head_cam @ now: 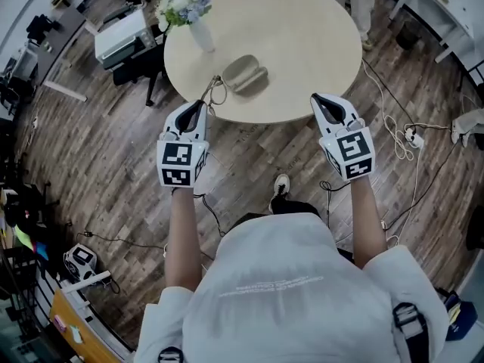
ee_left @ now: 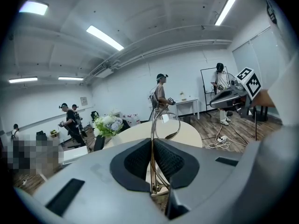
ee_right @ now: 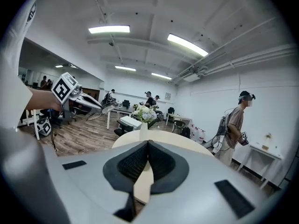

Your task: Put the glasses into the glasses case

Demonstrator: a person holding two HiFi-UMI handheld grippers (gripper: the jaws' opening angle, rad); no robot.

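A thin metal-framed pair of glasses [head_cam: 214,91] hangs over the near left edge of the round beige table [head_cam: 302,36]. My left gripper [head_cam: 200,107] is shut on its frame. In the left gripper view the glasses [ee_left: 164,125] stick up from between the pads, with my left gripper [ee_left: 152,143] clamped on the frame. The grey-beige glasses case [head_cam: 246,74] lies open on the table just beyond the glasses. My right gripper [head_cam: 321,99] hovers at the near right edge of the table. In its own view my right gripper [ee_right: 147,143] is shut with nothing in it.
A white vase of flowers [head_cam: 189,10] stands at the table's far left, close to the case. A white machine [head_cam: 121,36] and a chair sit left of the table. Cables and a power strip [head_cam: 412,136] lie on the wooden floor at right. Other people [ee_left: 160,94] stand around the room.
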